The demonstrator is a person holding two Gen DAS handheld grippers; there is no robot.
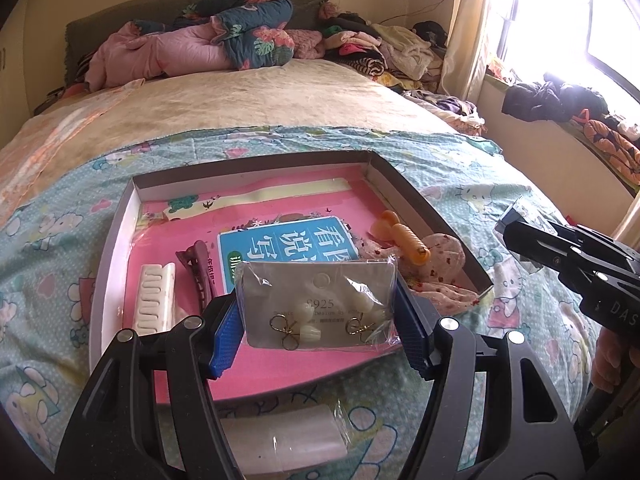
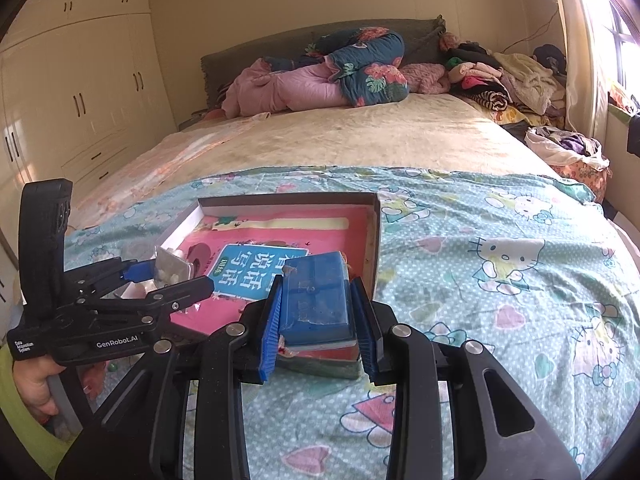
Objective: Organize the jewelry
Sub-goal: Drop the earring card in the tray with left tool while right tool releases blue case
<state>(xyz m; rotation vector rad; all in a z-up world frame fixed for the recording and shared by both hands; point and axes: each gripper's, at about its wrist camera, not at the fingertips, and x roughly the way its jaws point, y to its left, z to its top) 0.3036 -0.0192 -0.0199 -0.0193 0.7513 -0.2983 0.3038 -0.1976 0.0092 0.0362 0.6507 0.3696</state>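
A grey earring card (image 1: 316, 304) in a clear sleeve carries two gold-wire earrings with white beads. My left gripper (image 1: 320, 328) is shut on it, blue pads pressing both side edges, above the near end of the shallow box (image 1: 116, 240) with its pink lining. In the right wrist view, my right gripper (image 2: 320, 320) is shut on a small blue case (image 2: 316, 300) held over the bedspread at the shallow box's (image 2: 376, 240) near right corner. The left gripper (image 2: 168, 280) with the earring card (image 2: 172, 268) shows there at the left. The right gripper (image 1: 520, 236) appears at the left wrist view's right edge.
Inside the shallow box lie a white comb clip (image 1: 154, 300), a maroon hair clip (image 1: 198, 268), a blue booklet (image 1: 288, 248), an orange clip (image 1: 404, 236) and a floral scrunchie (image 1: 440, 264). A white wrapped packet (image 1: 288, 436) lies on the cartoon-cat bedspread (image 2: 500, 280). Bedding and clothes pile at the headboard.
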